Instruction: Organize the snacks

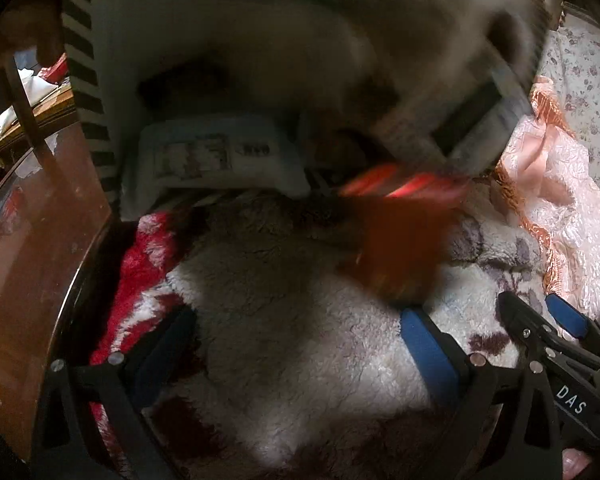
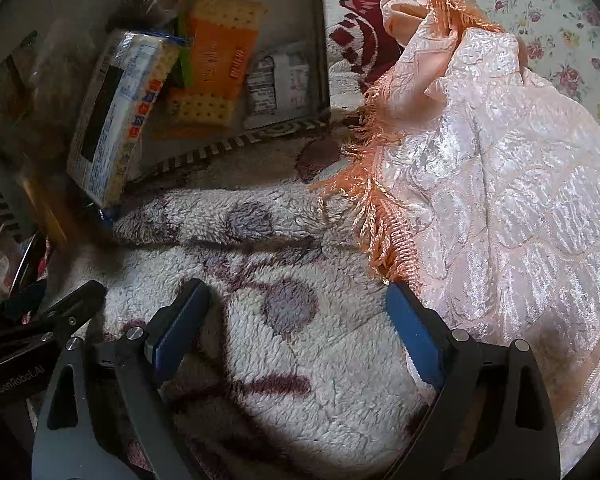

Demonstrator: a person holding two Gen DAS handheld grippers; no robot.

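Both claws spread wide, empty: left claw, right claw over fleece blanket. Cracker packs lay in box.

Open room is mostly the fleecy patterned blanket right in front of the right gripper, nothing lying on it between the spread jaws. To the right the pink fringed bedspread is heaped up and crowds that side. Ahead-left, the striped-edge storage box is packed: a blue-and-white cracker pack leans out over its rim beside an orange cracker pack. On the left gripper's side, a brown wooden panel walls off the left, and a blurred red packet sits just ahead.
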